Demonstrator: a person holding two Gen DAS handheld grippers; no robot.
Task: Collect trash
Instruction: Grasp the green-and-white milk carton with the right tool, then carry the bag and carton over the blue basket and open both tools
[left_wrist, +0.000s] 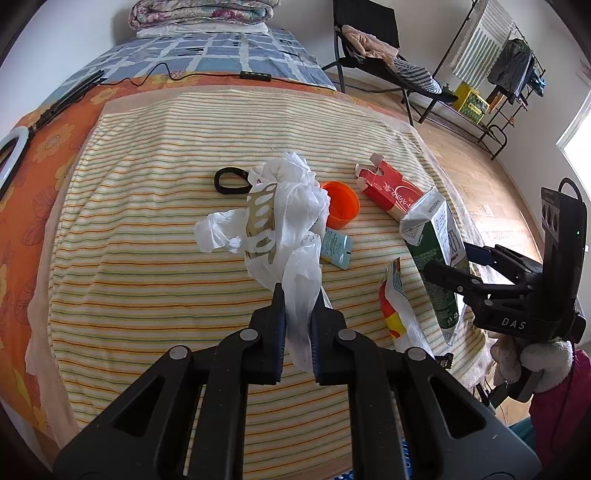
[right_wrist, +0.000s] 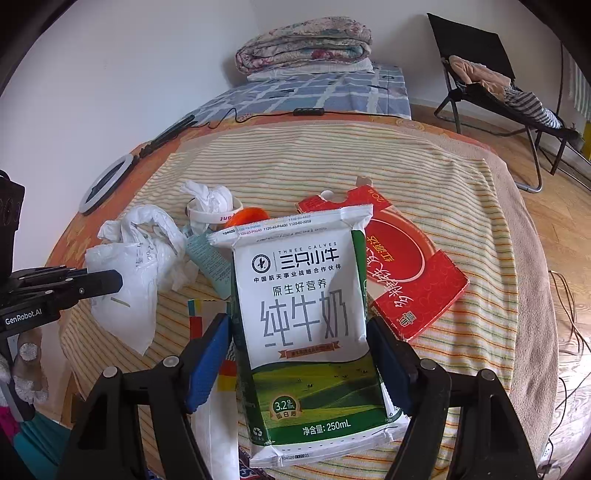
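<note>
While much litter lies loose on the striped yellow towel (left_wrist: 147, 280), collecting looks barely begun — left gripper (left_wrist: 298, 314) pinched on the crumpled white plastic bag (left_wrist: 295, 206), right gripper (right_wrist: 299, 354) clamped on the green-and-white milk carton (right_wrist: 306, 332), held just above the towel. Left to gather: flattened red cardboard box (left_wrist: 391, 192), orange plastic cup (left_wrist: 341, 208), small pale-blue packet (left_wrist: 336, 247), torn white-and-yellow wrapper (left_wrist: 397, 314) — no bin visible.
</note>
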